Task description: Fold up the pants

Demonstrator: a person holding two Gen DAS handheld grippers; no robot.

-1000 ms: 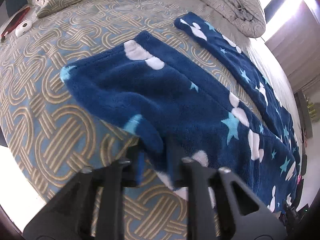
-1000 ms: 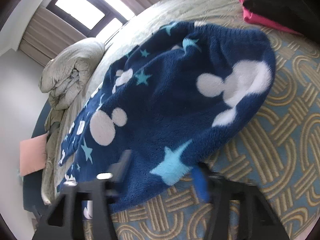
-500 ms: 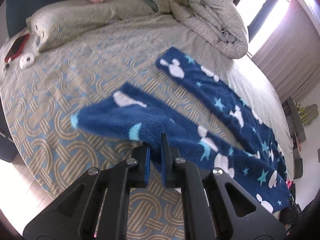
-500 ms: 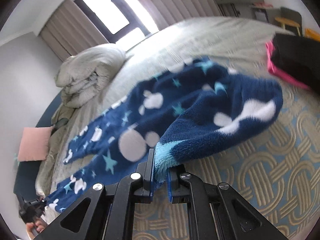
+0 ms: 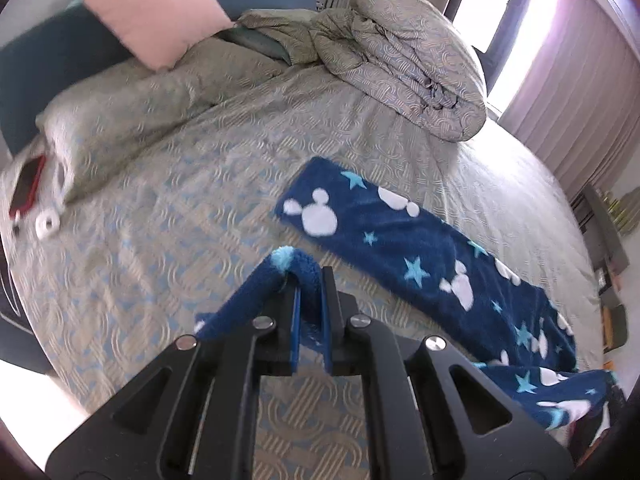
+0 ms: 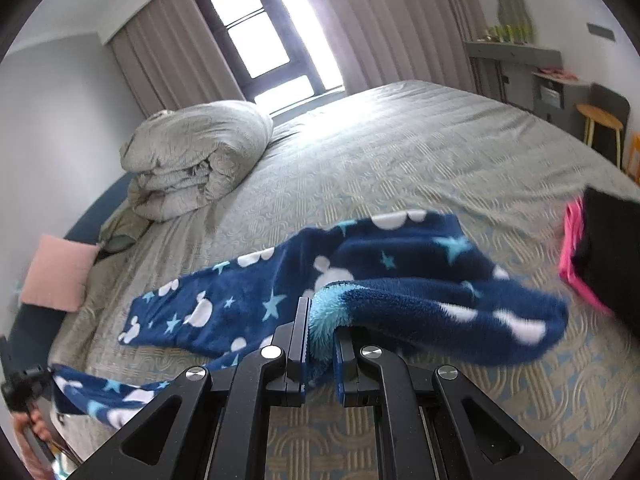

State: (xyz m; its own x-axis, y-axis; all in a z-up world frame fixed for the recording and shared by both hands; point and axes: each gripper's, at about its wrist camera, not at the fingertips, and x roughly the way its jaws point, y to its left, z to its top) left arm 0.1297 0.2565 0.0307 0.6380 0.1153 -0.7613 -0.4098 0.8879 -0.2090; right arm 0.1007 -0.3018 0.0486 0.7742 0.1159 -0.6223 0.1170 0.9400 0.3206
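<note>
Fleece, dark blue with white mouse-head shapes and pale blue stars: one pair of pants [image 5: 424,256] lies on the patterned grey-and-gold bed cover [image 5: 168,208], one leg flat, the near edge lifted off it at two places. The left gripper [image 5: 309,304] has its jaws clenched on the cuff end of the near leg; the right gripper [image 6: 320,336] has its jaws clenched on a pale blue hem at the waist end. To fold well, I would carry both grips across at the same height and pace, keep the raised edge taut between them, and lay it squarely along the flat leg's far edge before letting go. Counted: two grippers, one rolled grey duvet [image 6: 196,156], one pink square cushion [image 5: 160,12], one red phone [image 5: 26,190].
</note>
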